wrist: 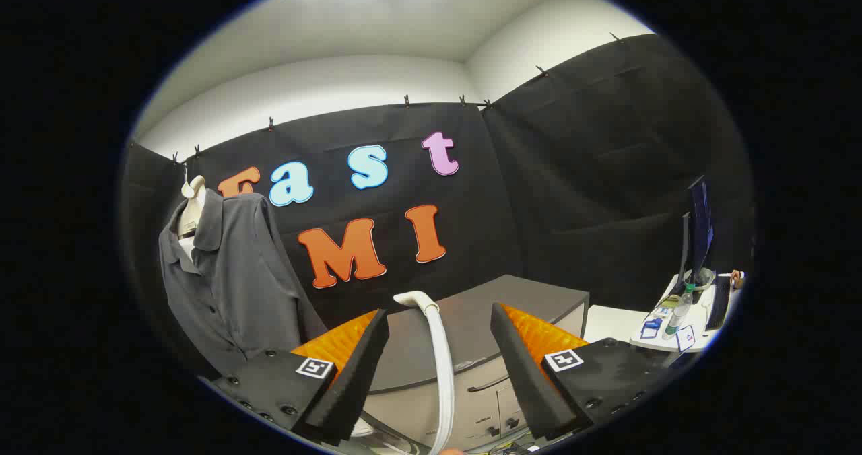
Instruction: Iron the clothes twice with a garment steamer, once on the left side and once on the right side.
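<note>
A grey collared shirt (232,273) hangs on a pale mannequin torso (193,206) against the booth wall, off to the left beyond my left finger. The white garment steamer (442,367) rises as a slim curved stem between my two fingers, its bent head (412,299) level with the fingertips. My gripper (439,313) stands open, with a wide gap on each side of the steamer, and neither finger touches it. The steamer's lower end is hidden below the fingers.
A grey-topped cabinet (539,300) with drawers stands just ahead of the fingers. To the right is a white desk (613,322) with a monitor (699,229), a bottle (677,315) and small items. Black cloth walls close off the back and right.
</note>
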The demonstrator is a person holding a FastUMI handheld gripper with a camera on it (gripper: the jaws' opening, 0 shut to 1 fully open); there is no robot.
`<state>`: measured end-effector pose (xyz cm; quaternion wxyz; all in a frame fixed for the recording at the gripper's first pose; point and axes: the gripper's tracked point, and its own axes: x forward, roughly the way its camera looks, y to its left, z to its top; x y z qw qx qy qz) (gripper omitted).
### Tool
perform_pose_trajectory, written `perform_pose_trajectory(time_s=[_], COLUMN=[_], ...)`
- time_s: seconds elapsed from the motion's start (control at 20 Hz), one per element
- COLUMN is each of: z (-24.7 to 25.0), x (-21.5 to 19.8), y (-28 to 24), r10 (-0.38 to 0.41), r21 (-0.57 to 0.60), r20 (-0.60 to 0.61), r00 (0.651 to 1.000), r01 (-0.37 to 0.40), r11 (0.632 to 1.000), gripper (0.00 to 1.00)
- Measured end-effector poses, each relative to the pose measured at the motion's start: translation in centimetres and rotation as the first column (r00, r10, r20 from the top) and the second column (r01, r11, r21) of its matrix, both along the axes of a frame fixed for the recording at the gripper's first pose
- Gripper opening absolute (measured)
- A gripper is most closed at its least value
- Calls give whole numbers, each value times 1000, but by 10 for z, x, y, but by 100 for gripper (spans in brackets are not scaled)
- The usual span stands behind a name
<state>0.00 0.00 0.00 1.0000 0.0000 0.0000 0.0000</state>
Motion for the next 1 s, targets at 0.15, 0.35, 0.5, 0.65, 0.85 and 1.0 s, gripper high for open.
perform_pose_trajectory(time_s=[0.15,0.35,0.5,0.65,0.85,1.0], z=[-3,-6,-8,-11,-10,-11], x=[3,10,15,20,20,21], y=[5,17,28,37,39,38], r10=[0,11,24,34,31,28], r21=[-12,-24,-29,-34,-44,-43], r20=[-8,-14,-18,-24,-26,-30], r00=[1000,1000,1000,999,999,999], r01=[0,-11,-25,-34,-32,-29], r11=[1000,1000,999,999,999,999], gripper=[98,98,98,98,98,98])
